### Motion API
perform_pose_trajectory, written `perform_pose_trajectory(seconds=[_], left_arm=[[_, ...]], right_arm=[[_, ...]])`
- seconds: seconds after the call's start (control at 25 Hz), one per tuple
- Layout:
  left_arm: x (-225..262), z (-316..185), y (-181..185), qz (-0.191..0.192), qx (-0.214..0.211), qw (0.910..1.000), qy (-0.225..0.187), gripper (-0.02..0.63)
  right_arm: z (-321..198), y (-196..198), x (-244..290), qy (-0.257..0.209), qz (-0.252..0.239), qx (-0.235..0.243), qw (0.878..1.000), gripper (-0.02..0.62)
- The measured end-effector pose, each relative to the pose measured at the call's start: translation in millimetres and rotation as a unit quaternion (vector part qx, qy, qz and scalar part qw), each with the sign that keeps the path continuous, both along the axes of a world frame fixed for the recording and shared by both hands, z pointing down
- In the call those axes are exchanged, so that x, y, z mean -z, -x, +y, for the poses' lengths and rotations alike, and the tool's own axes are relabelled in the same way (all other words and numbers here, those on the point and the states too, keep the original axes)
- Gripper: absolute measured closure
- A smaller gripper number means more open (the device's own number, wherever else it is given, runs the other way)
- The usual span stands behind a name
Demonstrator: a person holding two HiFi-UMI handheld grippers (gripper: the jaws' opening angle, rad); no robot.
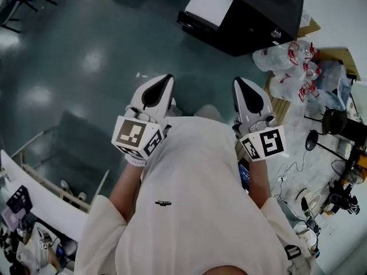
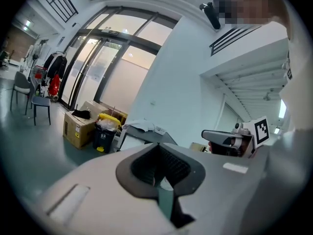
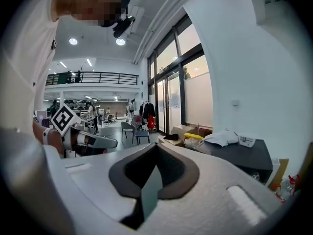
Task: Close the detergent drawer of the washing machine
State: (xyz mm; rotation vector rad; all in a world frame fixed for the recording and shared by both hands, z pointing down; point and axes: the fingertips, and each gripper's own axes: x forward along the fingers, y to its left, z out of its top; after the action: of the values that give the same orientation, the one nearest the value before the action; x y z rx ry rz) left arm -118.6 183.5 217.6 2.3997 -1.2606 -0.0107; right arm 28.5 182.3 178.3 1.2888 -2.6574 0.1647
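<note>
The person is holding the left gripper (image 1: 165, 80) and the right gripper (image 1: 238, 82) by the chest, both pinched tight on nothing, and no washing machine or drawer is showing anywhere, so a blind push may be hitting the wrong thing.

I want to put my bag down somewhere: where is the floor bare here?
Bare floor lies ahead and to the left, between the black cabinet and the white ledge. The right side is crowded with plastic bags and black stands.
</note>
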Motion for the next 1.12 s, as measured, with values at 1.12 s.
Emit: perform_pose_trajectory(seconds=[1.12], left_arm=[[-25.1, -157.0, -31.4, -0.034, 0.042, 0.9975, 0.046, 0.592]], right_arm=[[-185.0, -12.4, -35.0, 0.044, -0.012, 0.078, 0.996, 0.592]])
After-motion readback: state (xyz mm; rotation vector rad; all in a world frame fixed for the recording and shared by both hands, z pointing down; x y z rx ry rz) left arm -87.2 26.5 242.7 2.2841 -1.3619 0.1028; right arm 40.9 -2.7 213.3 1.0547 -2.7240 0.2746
